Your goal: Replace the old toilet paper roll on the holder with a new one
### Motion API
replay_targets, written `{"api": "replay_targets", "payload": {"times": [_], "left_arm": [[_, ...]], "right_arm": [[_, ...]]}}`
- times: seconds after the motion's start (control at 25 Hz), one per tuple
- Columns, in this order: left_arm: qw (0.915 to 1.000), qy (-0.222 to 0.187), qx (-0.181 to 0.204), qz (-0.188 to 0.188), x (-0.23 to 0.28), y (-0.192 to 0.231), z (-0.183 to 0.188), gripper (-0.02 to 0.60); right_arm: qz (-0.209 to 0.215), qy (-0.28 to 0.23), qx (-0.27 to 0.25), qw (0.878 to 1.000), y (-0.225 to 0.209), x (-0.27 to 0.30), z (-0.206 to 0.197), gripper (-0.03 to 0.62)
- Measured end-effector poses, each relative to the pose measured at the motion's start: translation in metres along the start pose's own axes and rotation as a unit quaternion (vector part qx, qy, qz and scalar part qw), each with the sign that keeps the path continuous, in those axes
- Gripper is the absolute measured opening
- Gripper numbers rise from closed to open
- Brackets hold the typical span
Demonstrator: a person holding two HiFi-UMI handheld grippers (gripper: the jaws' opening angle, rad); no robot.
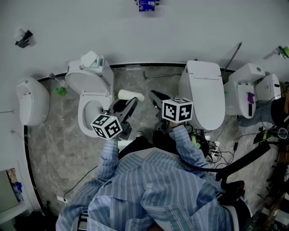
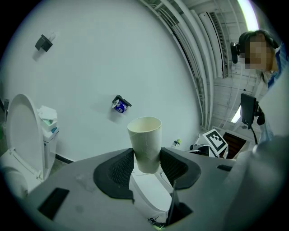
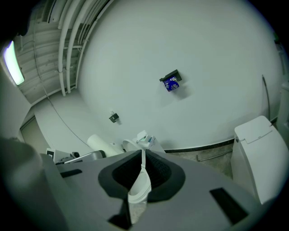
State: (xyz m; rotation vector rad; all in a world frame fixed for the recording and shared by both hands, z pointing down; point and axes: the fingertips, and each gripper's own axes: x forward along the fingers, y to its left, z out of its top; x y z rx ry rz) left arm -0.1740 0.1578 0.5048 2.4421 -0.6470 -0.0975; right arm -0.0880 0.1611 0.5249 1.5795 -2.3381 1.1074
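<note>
Pinching a pale, bare cardboard toilet-roll tube (image 2: 145, 137) by one end between its ribbed black pads, the left gripper (image 2: 146, 163) leaves most of the tube sticking out past the jaws. That looks like the main risk. The thin wall could buckle under a harder squeeze. A knock or a quick swing could lever the tube loose, and it might then drop onto the marbled grey floor (image 1: 54, 140) or into the open white toilet bowl (image 1: 88, 97) just beside that hand. The right gripper (image 3: 143, 169) is closed with nothing between its jaws, so it must open before it can take anything. The small dark wall holder (image 1: 146, 4), which carries something blue I cannot identify, is well apart from both grippers. I can pick out no fresh roll, so a hurried reach may simply miss.
</note>
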Motion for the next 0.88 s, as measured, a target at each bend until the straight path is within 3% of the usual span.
{"api": "replay_targets", "payload": {"times": [0.52, 0.88], "left_arm": [[0.9999, -0.010, -0.001, 0.000, 0.009, 0.006, 0.010, 0.187], [0.9999, -0.010, -0.002, 0.005, 0.029, 0.004, 0.010, 0.187]], "right_arm": [[-0.015, -0.012, -0.031, 0.999, -0.006, 0.002, 0.022, 0.031], [-0.013, -0.005, -0.021, 1.000, -0.027, 0.002, 0.031, 0.032]]}}
